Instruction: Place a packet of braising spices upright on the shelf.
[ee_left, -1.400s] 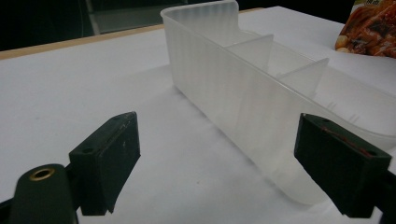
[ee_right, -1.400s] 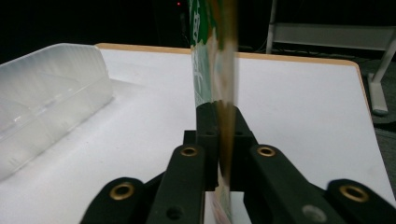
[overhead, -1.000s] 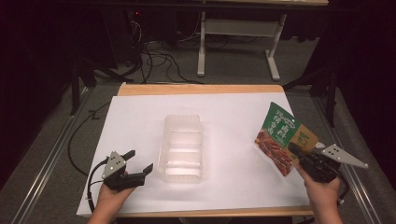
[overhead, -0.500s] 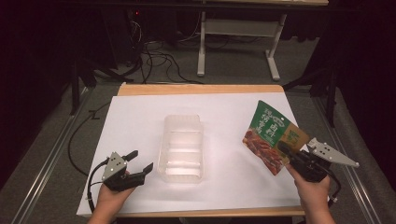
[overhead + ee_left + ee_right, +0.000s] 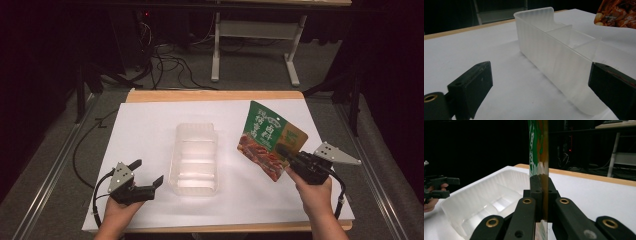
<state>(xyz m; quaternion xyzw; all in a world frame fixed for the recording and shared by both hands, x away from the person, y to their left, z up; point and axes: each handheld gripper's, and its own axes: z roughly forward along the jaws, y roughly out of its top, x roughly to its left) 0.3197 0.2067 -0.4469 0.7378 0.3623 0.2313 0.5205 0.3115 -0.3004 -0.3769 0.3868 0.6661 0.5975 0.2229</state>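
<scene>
A clear plastic tray [image 5: 176,150] with ribbed compartments lies empty at the middle of the white-covered table. My left gripper [image 5: 147,172] rests low at the tray's front left corner. Its jaws have just been opening and stand open, with nothing gripped; in the left gripper view [image 5: 541,90] the tray wall [image 5: 549,50] runs away just ahead of the right jaw. My right gripper [image 5: 284,151] is shut on the lower edge of a green and orange snack pouch [image 5: 267,135], held upright above the table to the right of the tray. The right gripper view [image 5: 541,185] has the pouch [image 5: 539,147] edge-on between the jaws, the tray [image 5: 486,195] beyond.
The white sheet [image 5: 150,125] covers the table up to a wooden strip [image 5: 215,95] at the far edge. Beyond lie a dark floor, loose cables [image 5: 170,62] and a white table frame [image 5: 260,30]. Each gripper trails a black cable near the front edge.
The right gripper has carried the pouch leftward, closer to the tray. The left gripper's jaws have spread apart; that hand stayed in place.
</scene>
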